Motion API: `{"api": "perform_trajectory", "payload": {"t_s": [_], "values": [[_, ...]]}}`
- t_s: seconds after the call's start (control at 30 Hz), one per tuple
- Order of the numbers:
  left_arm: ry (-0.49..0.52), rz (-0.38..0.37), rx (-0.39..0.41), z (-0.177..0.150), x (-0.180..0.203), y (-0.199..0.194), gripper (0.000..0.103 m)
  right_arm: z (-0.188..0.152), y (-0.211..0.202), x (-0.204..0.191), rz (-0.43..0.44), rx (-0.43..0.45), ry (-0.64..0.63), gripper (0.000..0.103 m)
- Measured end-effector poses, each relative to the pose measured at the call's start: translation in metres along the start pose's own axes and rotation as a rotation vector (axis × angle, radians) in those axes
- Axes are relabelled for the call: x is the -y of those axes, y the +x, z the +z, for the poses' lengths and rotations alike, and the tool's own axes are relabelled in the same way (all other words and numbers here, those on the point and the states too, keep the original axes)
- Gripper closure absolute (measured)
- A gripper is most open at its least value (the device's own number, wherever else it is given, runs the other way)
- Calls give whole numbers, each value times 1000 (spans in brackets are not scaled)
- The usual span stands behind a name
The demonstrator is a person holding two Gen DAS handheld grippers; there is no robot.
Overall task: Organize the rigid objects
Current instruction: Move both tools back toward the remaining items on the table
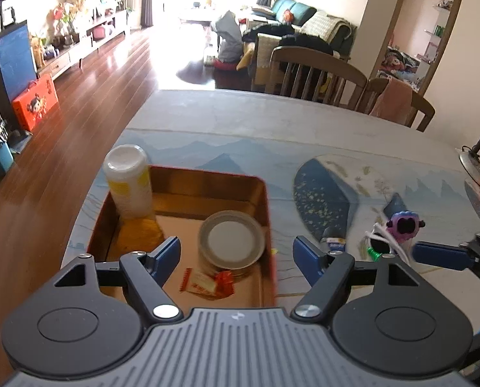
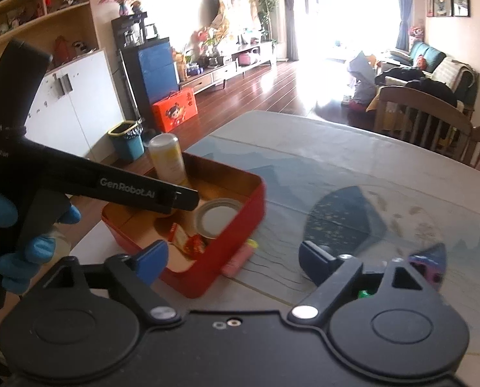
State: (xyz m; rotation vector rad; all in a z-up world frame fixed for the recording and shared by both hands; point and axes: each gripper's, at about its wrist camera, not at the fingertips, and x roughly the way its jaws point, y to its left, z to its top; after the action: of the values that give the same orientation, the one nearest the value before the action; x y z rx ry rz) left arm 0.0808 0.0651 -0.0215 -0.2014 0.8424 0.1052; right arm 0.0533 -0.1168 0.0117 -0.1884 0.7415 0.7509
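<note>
The left gripper [image 1: 236, 258], seen at the bottom of the left wrist view, is held with its blue-padded jaws spread wide apart, and nothing is gripped or touched by them. Between and beyond the jaws, the red rectangular metal tin with a gold inner lining [image 1: 265, 193] is seen at centre left of the frame. Inside it, a white cylindrical bottle with a yellow label [image 1: 130, 183] is stood upright in the far left corner, a grey roll of tape [image 1: 231, 242] is laid flat near the right wall, and a red-and-white wrapped sweet [image 1: 207, 283] is laid just in front of the roll.

The right gripper [image 2: 233, 259] is likewise held wide open and empty, above the near right corner of the tin. A pink flat object [image 2: 238, 261] is seen on the table, touching the tin's outer wall. The hand in a blue glove [image 2: 33, 245] that holds the left gripper is shown at the left edge of the right wrist view.

At lower right of the left wrist view, a small purple toy figure [image 1: 403, 224] and a green pin [image 1: 375, 253] are lying on the landscape-printed tablecloth [image 1: 272, 135]. The far half of the table is left bare. Wooden chairs [image 1: 314, 77] are stood along its far edge.
</note>
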Motion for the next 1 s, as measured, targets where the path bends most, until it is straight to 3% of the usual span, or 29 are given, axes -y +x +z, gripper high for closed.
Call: {"api": "perform_trajectory", "payload": {"t_s": [0.13,0.53,1.0], "values": [[-1,-4,36,0,19,-4,21,-11,-15,21,-20,24,14,0],[39,-1,26,-10,77,14,21,-40,-46,98,-112,36,106,0],[105,31,-38,-35,128,61,21,-58,-37,159,-122,-19,128,0]]}}
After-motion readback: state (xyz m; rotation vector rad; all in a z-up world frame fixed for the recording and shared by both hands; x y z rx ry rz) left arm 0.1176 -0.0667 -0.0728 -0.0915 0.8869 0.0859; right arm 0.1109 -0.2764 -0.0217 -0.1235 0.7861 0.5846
